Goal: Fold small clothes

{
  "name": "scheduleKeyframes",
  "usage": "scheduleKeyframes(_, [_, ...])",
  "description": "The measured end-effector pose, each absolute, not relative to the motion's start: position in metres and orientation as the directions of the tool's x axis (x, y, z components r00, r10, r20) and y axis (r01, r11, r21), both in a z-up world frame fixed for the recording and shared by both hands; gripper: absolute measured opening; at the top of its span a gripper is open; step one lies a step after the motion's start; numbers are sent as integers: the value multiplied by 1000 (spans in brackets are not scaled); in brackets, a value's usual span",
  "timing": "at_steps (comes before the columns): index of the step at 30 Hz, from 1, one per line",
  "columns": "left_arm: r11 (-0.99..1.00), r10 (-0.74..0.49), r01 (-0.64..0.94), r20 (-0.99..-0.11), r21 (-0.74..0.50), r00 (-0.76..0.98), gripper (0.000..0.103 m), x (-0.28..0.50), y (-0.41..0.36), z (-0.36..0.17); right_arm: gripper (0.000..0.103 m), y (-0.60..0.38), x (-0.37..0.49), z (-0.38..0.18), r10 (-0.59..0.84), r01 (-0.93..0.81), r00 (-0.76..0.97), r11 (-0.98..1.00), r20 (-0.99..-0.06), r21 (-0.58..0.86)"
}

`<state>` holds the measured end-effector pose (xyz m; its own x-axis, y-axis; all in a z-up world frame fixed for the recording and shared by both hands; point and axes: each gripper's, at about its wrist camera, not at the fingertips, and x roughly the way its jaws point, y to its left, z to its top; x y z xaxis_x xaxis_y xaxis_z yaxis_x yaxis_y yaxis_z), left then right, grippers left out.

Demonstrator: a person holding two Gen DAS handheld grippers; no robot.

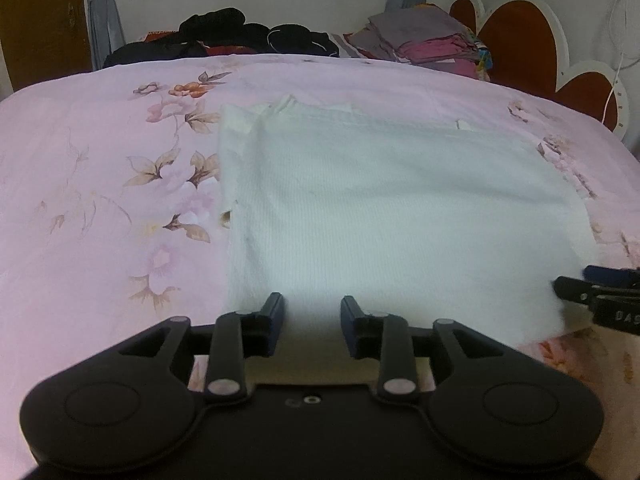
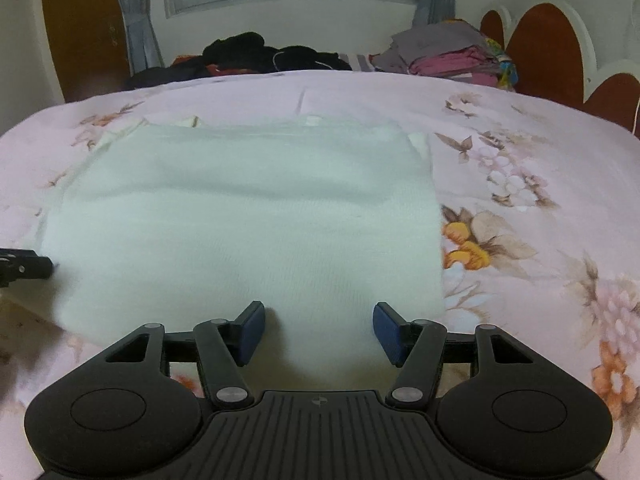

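A white ribbed garment point(image 1: 380, 208) lies flat on the pink floral bedspread point(image 1: 100, 200), folded into a rough rectangle; it also shows in the right wrist view point(image 2: 248, 220). My left gripper point(image 1: 312, 312) is open at the garment's near edge, toward its left corner, with nothing between the fingers. My right gripper point(image 2: 318, 320) is open wider at the near edge, toward the garment's right corner. Each gripper's tips show in the other's view: the right one point(image 1: 592, 292) by the near right corner, the left one point(image 2: 28, 266) by the near left edge.
At the far side of the bed lie a heap of dark clothes point(image 1: 224, 36) and a stack of folded grey and pink clothes point(image 1: 424, 40). A red and white headboard point(image 1: 528, 40) stands at the right. A window and curtains are behind.
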<state>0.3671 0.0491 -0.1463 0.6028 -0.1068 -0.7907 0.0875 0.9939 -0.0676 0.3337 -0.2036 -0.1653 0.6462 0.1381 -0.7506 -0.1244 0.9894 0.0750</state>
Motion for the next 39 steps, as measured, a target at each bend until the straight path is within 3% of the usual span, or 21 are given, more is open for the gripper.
scheduleKeyframes(3, [994,-111,84,-790,-75,603,37,364,49,-143,60,-193,334,-161,161,-143,648,986,-745,89])
scheduleKeyframes(6, [993,-115,72,-792,-90,600,49,361,50,-139,60,-182,335,-158,184,-161,652,982,-736,103])
scheduleKeyframes(9, [992,-124,49,-794,-118,595,53,357,53,-136,60,-171,338,-157,203,-176,649,978,-733,114])
scheduleKeyframes(21, [965,-187,-50,-808,-257,559,62,343,70,-134,60,-154,338,-151,243,-212,647,968,-722,136])
scheduleKeyframes(27, [900,-270,-154,-798,-409,539,62,330,91,-147,60,-152,333,-147,246,-219,652,967,-717,132])
scheduleKeyframes(34, [828,-324,-214,-754,-518,572,63,328,107,-164,60,-149,334,-150,244,-214,646,967,-723,135])
scheduleKeyframes(39, [761,-353,-242,-697,-602,624,73,341,109,-172,60,-142,342,-156,248,-221,641,966,-726,136])
